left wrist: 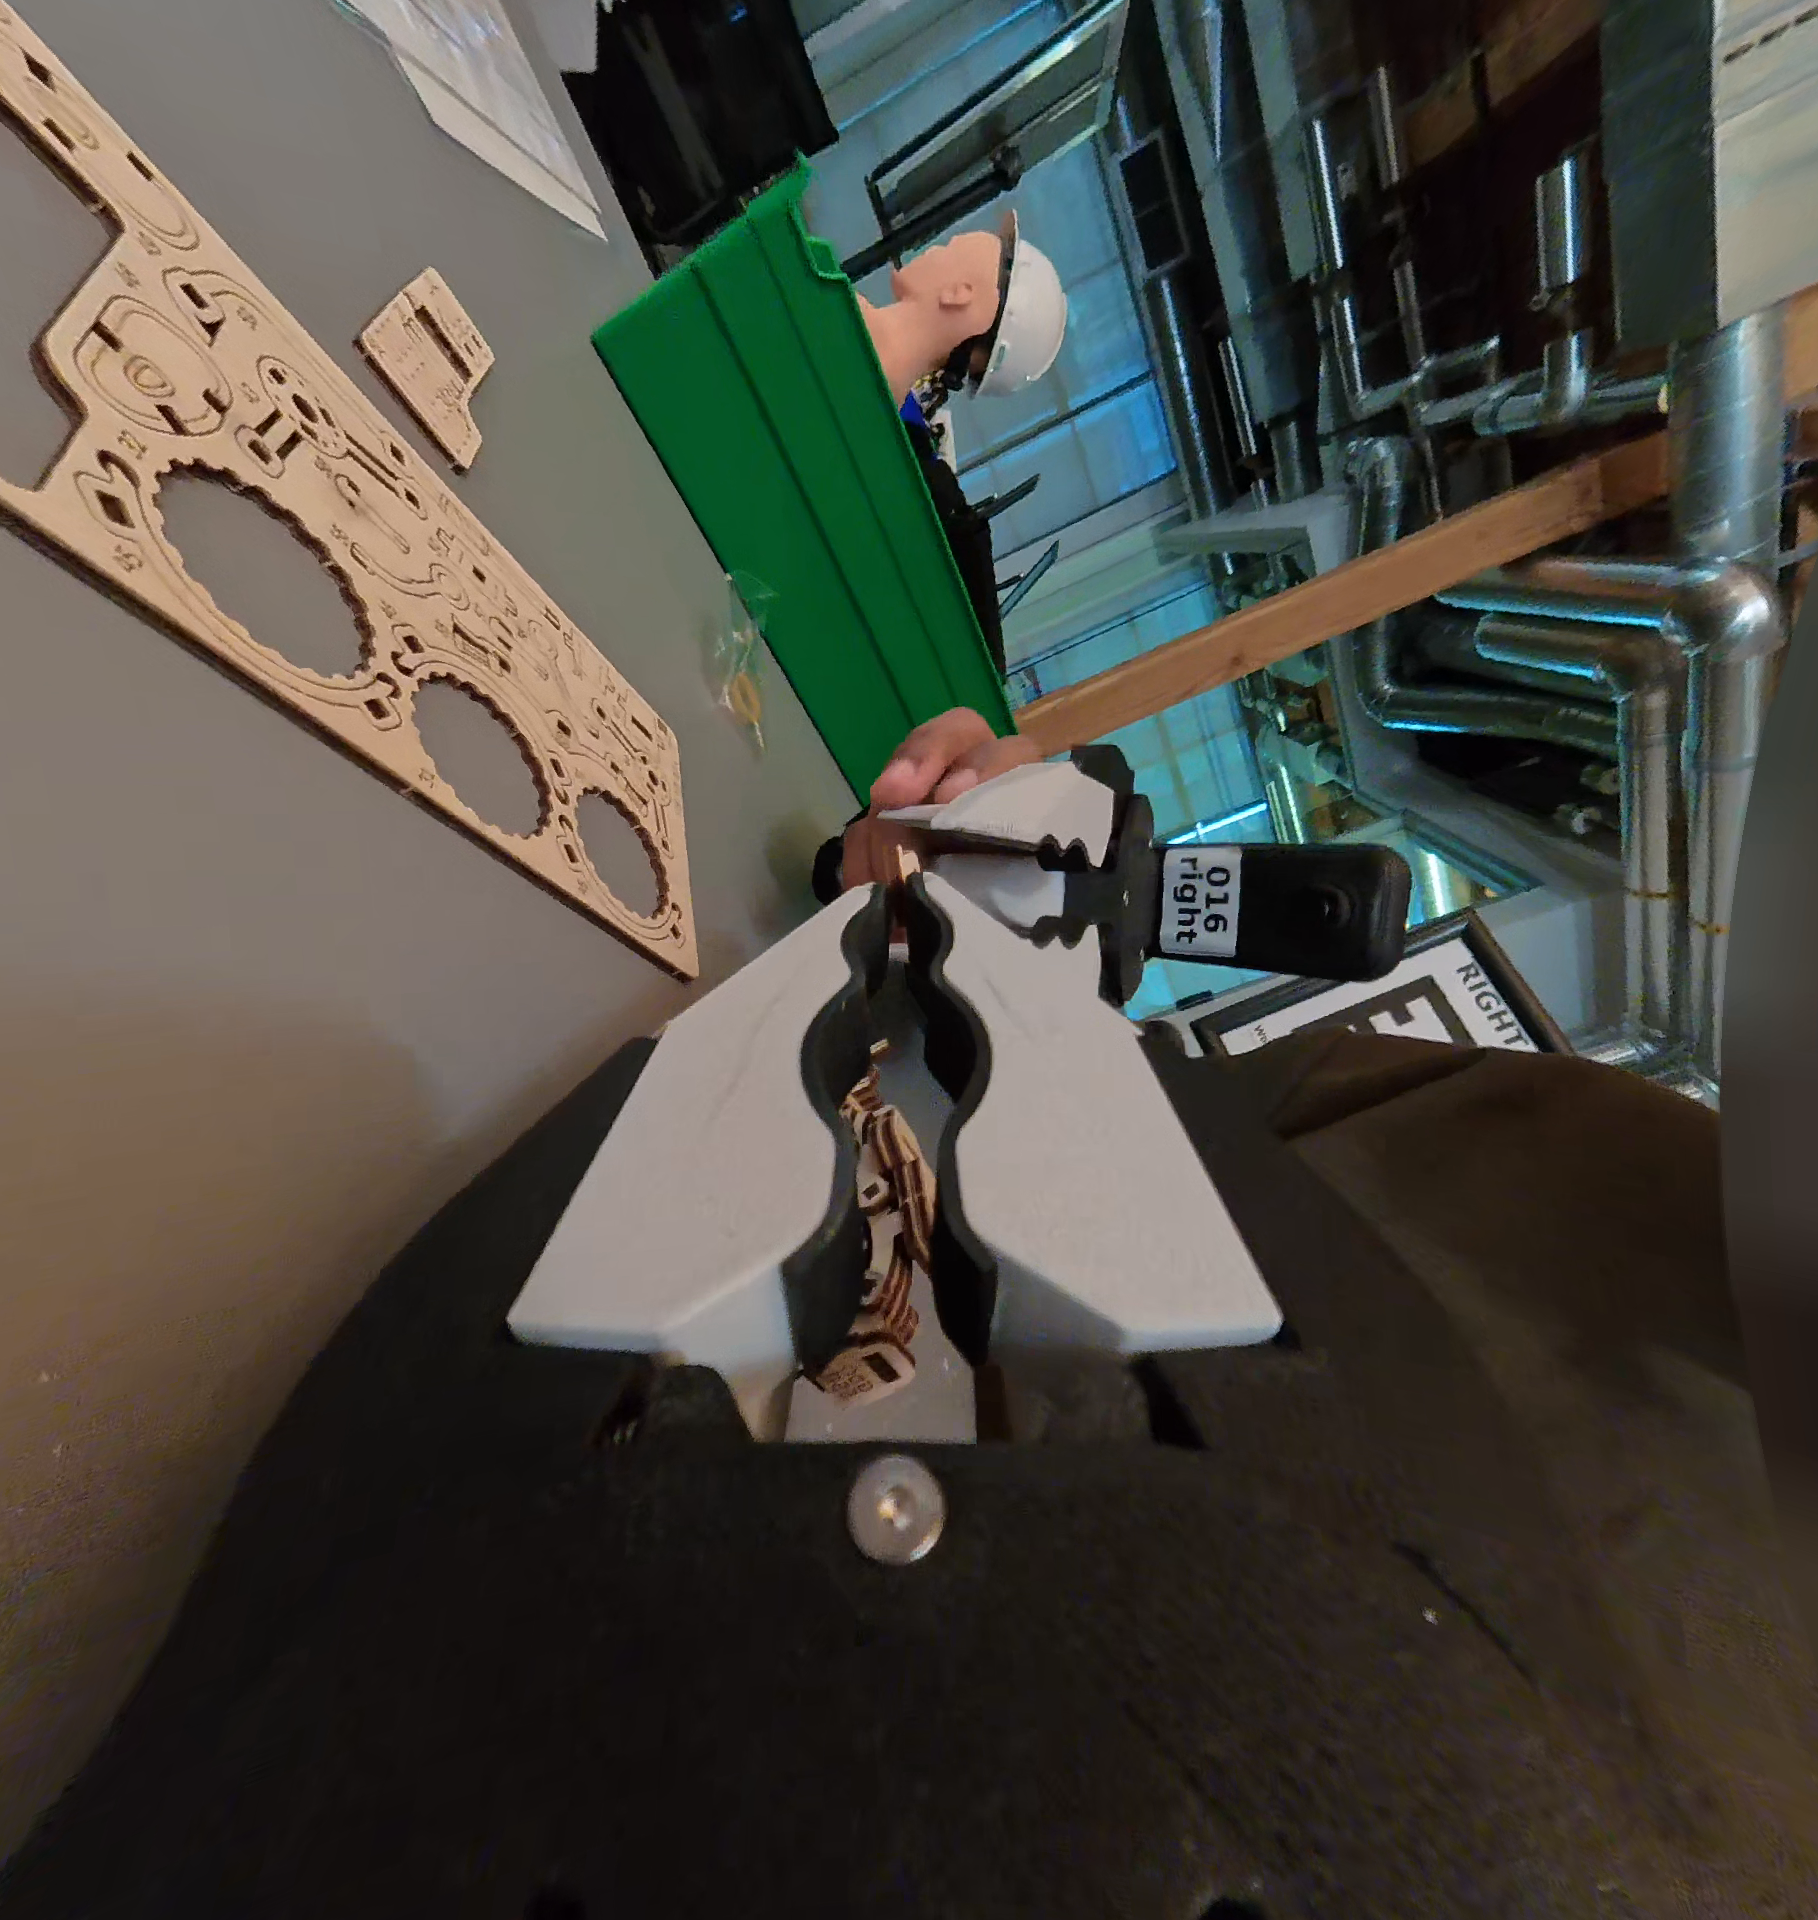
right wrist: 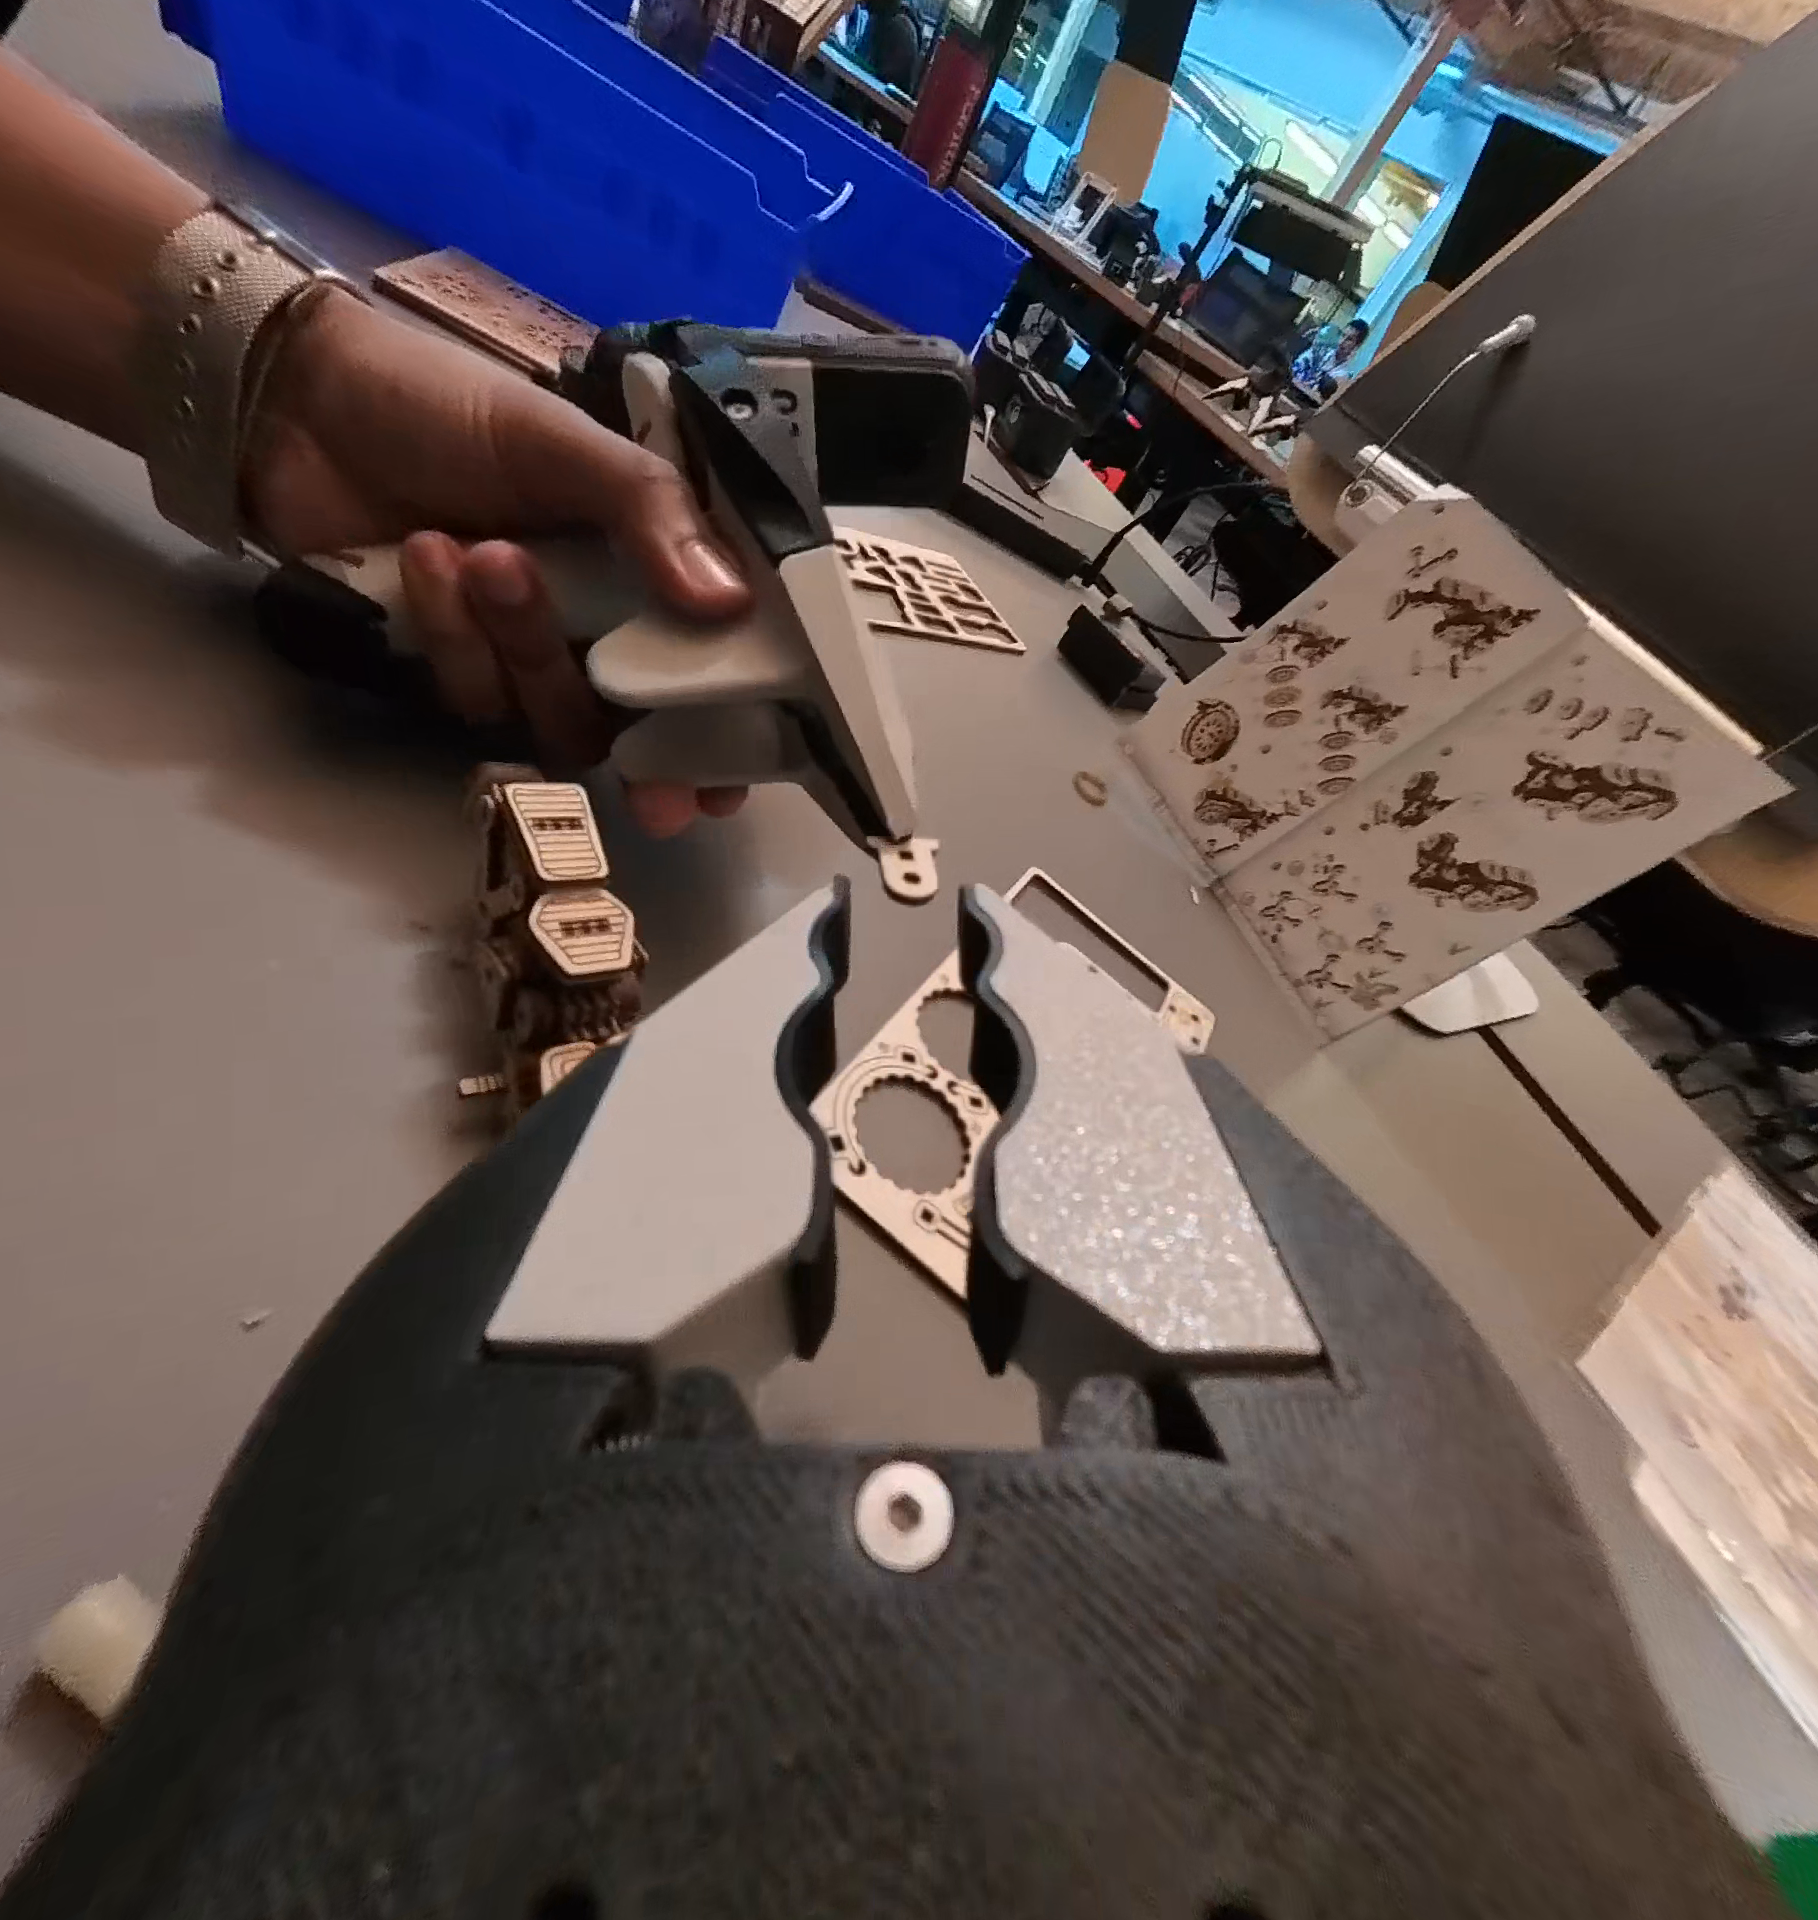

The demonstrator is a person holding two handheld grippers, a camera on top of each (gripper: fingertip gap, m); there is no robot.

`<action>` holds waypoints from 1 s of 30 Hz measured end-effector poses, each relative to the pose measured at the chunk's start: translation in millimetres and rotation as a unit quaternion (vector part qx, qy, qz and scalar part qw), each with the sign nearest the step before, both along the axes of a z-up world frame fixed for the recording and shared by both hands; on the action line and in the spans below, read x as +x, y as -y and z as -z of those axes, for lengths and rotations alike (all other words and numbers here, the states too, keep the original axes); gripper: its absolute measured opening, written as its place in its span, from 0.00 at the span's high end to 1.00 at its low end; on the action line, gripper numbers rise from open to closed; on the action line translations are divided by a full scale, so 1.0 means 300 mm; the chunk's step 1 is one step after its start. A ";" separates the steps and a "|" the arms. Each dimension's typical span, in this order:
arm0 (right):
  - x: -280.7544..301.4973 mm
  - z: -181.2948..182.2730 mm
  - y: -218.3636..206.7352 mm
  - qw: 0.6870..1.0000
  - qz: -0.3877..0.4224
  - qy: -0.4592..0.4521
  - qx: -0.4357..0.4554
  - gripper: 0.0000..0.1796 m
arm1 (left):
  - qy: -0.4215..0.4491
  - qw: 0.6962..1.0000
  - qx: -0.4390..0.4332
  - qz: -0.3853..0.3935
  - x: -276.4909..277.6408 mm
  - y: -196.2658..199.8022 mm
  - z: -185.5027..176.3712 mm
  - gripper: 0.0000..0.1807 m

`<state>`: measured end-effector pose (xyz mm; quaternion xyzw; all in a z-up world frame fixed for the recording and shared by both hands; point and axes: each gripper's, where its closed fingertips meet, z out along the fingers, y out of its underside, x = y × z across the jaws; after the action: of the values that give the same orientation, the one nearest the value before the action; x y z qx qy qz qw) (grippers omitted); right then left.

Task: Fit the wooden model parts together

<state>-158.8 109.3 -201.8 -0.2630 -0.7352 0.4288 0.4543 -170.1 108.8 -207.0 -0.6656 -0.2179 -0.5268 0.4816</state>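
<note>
My left gripper [left wrist: 889,894] is shut on a small flat wooden part [left wrist: 900,862] pinched at its fingertips. In the right wrist view this gripper [right wrist: 889,831], held by a hand, points down at a slant, and the small part [right wrist: 907,868] with a round hole sticks out of its tips. My right gripper [right wrist: 905,912] is open and empty, its tips just below and either side of that part. It also shows in the left wrist view [left wrist: 946,831], facing the left gripper. A partly built wooden model [right wrist: 562,935] lies on the grey table [right wrist: 157,935] to the left.
A laser-cut wooden sheet [left wrist: 365,582] with round toothed cut-outs lies on the table, also under my right gripper [right wrist: 915,1122]. A small loose wooden plate [left wrist: 427,364], a green bin [left wrist: 801,499], a blue bin [right wrist: 572,135] and an open instruction booklet [right wrist: 1404,748] stand around. My left and right fingertips are right by each other.
</note>
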 end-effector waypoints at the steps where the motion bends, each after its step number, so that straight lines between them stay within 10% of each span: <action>1: -0.001 0.003 -0.001 1.000 0.001 0.005 -0.004 0.90 | -0.006 1.000 -0.001 0.002 0.005 -0.001 0.001 1.00; 30: 0.002 0.045 0.004 0.997 -0.003 0.065 -0.027 0.95 | -0.107 0.994 -0.002 0.012 0.051 -0.004 0.018 0.99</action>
<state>-158.2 108.1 -215.4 -0.3005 -0.7522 0.4318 0.3967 -154.9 110.1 -212.3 -0.7217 -0.1583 -0.4581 0.4942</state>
